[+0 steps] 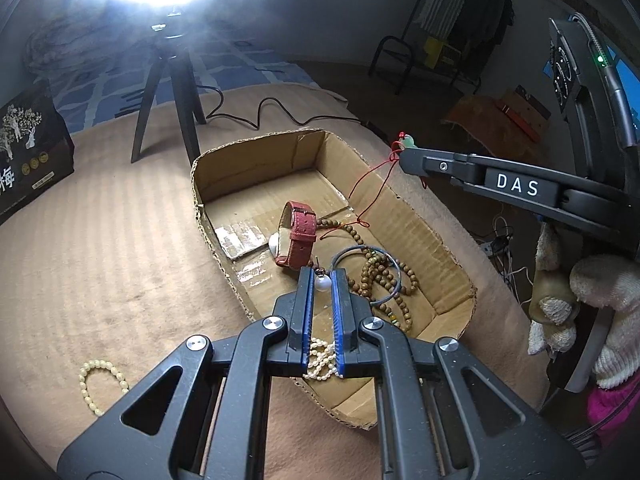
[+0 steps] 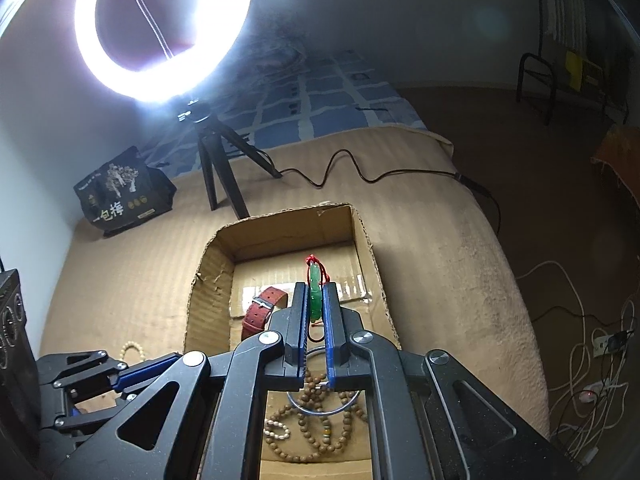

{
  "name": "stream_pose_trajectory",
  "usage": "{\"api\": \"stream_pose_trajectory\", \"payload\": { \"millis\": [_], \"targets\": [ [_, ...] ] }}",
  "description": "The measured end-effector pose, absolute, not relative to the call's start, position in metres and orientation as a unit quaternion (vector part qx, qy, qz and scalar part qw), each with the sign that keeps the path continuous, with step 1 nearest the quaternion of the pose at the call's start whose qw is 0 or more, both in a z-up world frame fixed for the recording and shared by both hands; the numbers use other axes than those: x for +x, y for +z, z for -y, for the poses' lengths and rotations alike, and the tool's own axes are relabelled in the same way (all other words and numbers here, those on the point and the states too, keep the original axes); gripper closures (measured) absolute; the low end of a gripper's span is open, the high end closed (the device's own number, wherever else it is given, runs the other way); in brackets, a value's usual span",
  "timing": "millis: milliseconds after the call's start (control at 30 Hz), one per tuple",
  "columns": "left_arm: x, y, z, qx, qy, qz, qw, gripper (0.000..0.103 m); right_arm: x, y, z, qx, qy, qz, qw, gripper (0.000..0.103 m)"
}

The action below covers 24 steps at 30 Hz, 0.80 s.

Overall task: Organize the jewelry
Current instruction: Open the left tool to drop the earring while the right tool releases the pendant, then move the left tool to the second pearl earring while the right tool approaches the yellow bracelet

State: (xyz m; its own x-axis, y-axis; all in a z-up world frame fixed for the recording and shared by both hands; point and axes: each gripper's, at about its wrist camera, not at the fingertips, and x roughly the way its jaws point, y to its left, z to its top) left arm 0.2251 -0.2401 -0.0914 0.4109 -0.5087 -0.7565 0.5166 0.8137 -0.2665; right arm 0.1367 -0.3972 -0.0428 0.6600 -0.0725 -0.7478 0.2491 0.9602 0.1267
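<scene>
A cardboard box (image 1: 420,216) (image 2: 208,272) lies on the tan blanket and holds a red-strap watch (image 1: 298,236) (image 2: 262,312), brown bead strings (image 1: 380,276) (image 2: 316,436), a dark bangle (image 1: 368,274) and a small pearl strand (image 1: 320,360). My left gripper (image 1: 323,280) is shut on a pearl earring (image 1: 323,282) just above the box. My right gripper (image 2: 315,300) (image 1: 404,156) is shut on a green jade pendant (image 2: 314,288) over the box; its red cord (image 1: 372,192) hangs down into the box.
A cream bead bracelet (image 1: 100,384) lies on the blanket left of the box. A ring light on a black tripod (image 1: 172,100) (image 2: 224,176) stands behind the box with its cable (image 1: 272,112). A dark printed bag (image 1: 28,152) (image 2: 124,192) stands at far left.
</scene>
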Motion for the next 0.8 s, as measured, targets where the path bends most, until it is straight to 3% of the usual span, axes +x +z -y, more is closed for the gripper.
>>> {"api": "stream_pose_trajectory", "payload": {
  "millis": [200, 300, 333, 367, 433, 467, 800],
  "targets": [
    [0.221, -0.089, 0.244, 0.016, -0.305, -0.444, 0.842, 0.096, 0.136, -0.041, 0.398, 0.118, -0.083, -0.399, 0.905, 0.095],
    [0.221, -0.09, 0.244, 0.019, -0.3, -0.447, 0.843, 0.096, 0.136, -0.042, 0.398, 0.121, -0.081, -0.4, 0.905, 0.065],
    [0.221, -0.09, 0.244, 0.018, -0.299, -0.448, 0.842, 0.095, 0.135, -0.042, 0.397, 0.122, -0.081, -0.399, 0.905, 0.063],
    [0.221, -0.09, 0.243, 0.017, -0.298, -0.449, 0.842, 0.093, 0.135, -0.041, 0.397, 0.122, -0.082, -0.399, 0.905, 0.063],
    [0.221, -0.09, 0.24, 0.014, -0.295, -0.448, 0.844, 0.074, 0.135, -0.041, 0.397, 0.123, -0.085, -0.401, 0.904, 0.062],
    [0.22, -0.09, 0.238, 0.013, -0.294, -0.446, 0.845, 0.07, 0.135, -0.041, 0.397, 0.124, -0.085, -0.402, 0.903, 0.061],
    [0.215, -0.083, 0.226, 0.011, -0.291, -0.44, 0.85, 0.07, 0.133, -0.039, 0.394, 0.124, -0.095, -0.401, 0.903, 0.054]
  ]
}}
